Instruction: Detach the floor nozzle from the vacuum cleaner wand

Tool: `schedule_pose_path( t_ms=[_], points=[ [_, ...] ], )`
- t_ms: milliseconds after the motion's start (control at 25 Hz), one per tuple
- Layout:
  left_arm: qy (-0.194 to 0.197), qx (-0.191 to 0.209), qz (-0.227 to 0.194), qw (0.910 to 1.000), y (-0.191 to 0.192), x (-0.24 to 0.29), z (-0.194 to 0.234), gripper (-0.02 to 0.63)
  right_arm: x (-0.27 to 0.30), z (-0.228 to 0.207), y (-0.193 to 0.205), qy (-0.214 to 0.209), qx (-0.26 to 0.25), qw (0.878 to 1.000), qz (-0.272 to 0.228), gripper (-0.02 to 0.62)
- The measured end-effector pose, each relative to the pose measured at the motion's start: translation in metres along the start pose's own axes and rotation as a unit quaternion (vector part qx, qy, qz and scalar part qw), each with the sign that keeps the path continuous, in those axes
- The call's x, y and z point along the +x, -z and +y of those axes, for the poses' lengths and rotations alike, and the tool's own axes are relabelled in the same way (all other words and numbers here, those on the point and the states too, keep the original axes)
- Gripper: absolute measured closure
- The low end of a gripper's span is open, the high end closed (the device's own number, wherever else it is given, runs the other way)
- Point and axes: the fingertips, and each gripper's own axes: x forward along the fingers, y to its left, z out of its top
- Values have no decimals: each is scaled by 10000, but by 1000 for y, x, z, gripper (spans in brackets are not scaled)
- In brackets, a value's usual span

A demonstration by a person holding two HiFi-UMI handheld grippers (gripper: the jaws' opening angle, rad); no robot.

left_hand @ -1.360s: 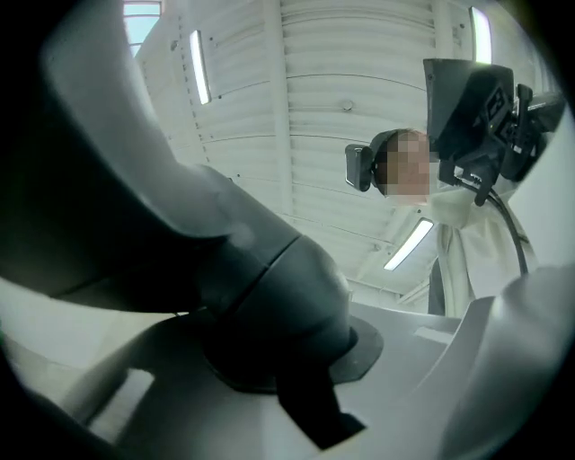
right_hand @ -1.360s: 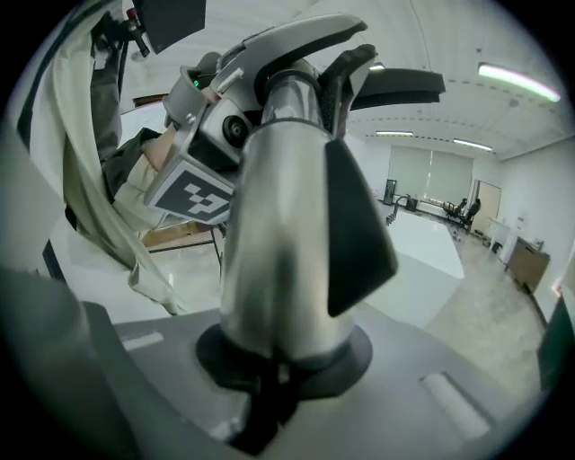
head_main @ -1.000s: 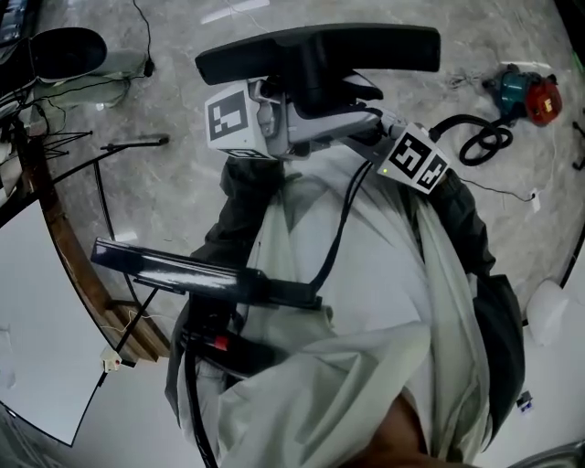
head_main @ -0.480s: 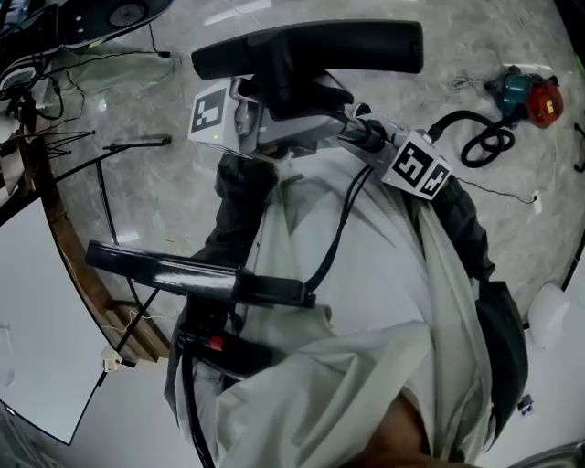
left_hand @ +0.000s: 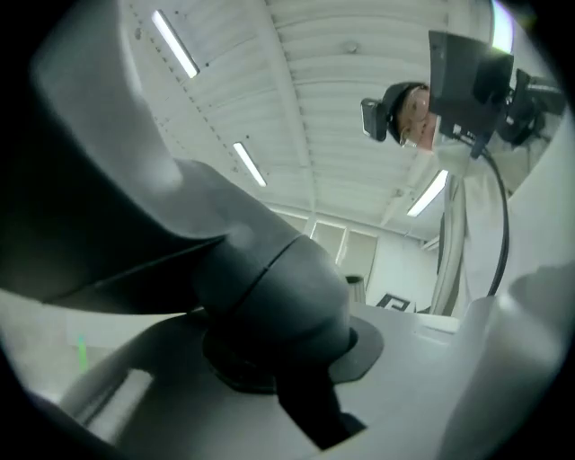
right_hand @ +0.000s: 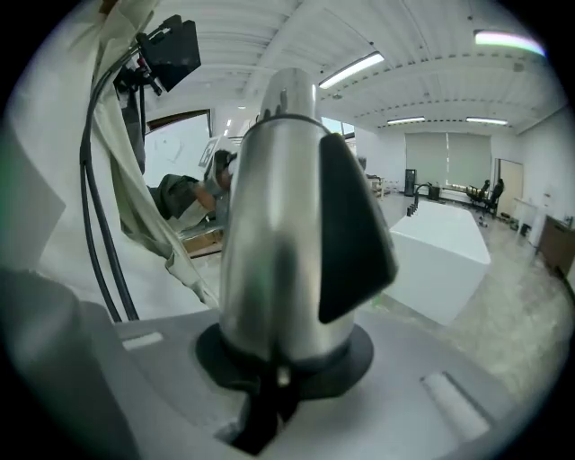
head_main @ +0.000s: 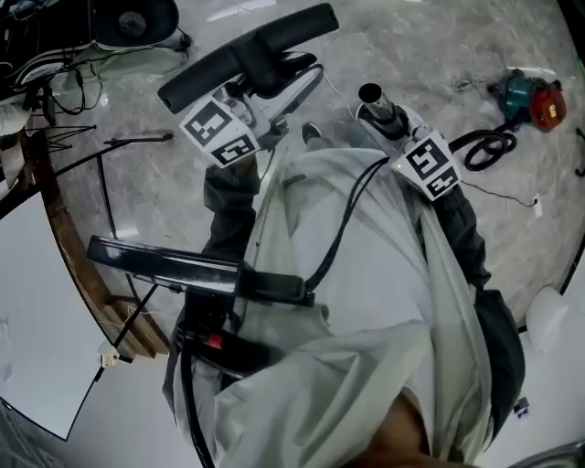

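Observation:
In the head view the black floor nozzle (head_main: 239, 53) is tilted at the top left, apart from the wand. My left gripper (head_main: 272, 84) is shut on its dark grey neck (left_hand: 269, 296), which fills the left gripper view between the jaws of the left gripper (left_hand: 287, 382). To the right, the silver wand (head_main: 373, 99) shows its open tube end. My right gripper (head_main: 386, 117) is shut on it. In the right gripper view the wand (right_hand: 283, 234), with a black catch on its side, stands up out of the right gripper (right_hand: 274, 377).
A red and teal power tool (head_main: 528, 91) with a looped black cable (head_main: 483, 144) lies on the marble floor at the right. A black stand (head_main: 137, 142), a round black device (head_main: 132, 18) and a white board (head_main: 37, 320) are at the left. A black rig (head_main: 196, 272) hangs at the person's chest.
The nozzle has come off the wand. My left gripper swung it left and tilted it; the wand's open end now shows bare at my right gripper.

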Motion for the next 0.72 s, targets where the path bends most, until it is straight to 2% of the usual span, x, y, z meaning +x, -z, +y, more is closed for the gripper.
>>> schedule_pose_path(
  t_ms=[40,120,240,320,520,720],
  points=[
    [-162,-61,171,9997,14,0,3,531,-2,-5,-2,67,8,10000,-45,548],
    [-358,-324,240,9985,32,-4,5,531,-8,-15,-10,230,36,9996,-140,548],
    [-434,-847,-72,9954,37,-16,3,531,-17,-23,-24,448,22,9988,-212,546],
    [-418,-1038,-300,9933,34,-23,1,531,-21,-22,-31,499,-24,9985,-220,546],
    [-392,-945,-535,9933,18,-25,0,531,-21,-19,-40,537,-207,9981,-228,546],
    [-324,-979,-741,9919,5,-24,-7,531,-24,-14,-44,543,-139,9982,-226,546]
  ],
)
